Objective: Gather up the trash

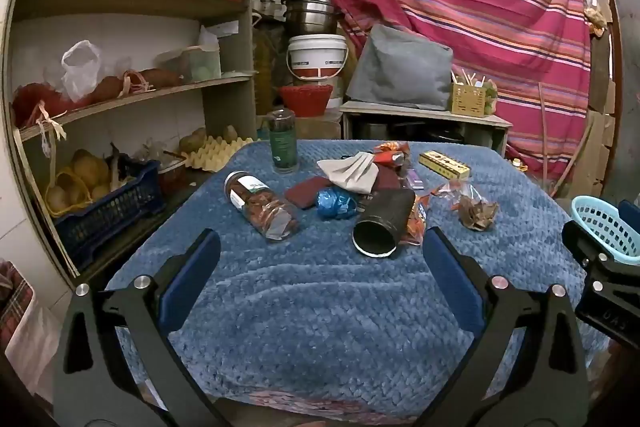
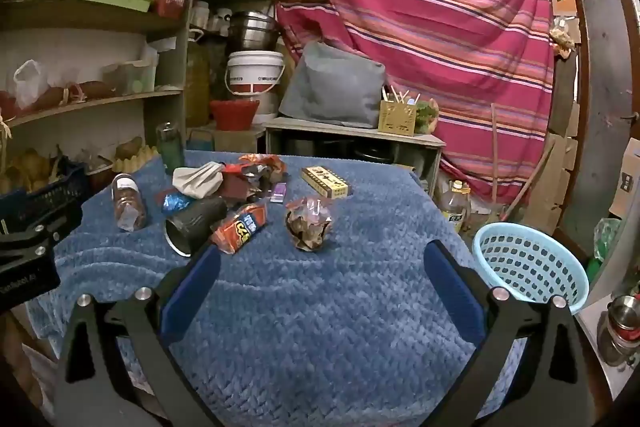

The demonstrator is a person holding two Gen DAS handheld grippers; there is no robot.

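Left wrist view: my left gripper (image 1: 320,247) hangs with fingers wide apart, empty, short of the black cup (image 1: 382,227) lying tipped on the blue cloth (image 1: 320,307).

Right wrist view: my right gripper (image 2: 322,259) likewise gapes empty; the crumpled wrapper (image 2: 309,223) lies just right of the cup, the basket (image 2: 530,265) further right. I should straddle the wrapper squarely before closing.

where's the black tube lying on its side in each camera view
Left wrist view: black tube lies right of centre on the blue cloth, open end facing the camera.
Right wrist view: black tube lies left of centre.
Shared landmark: the orange snack bag beside it.
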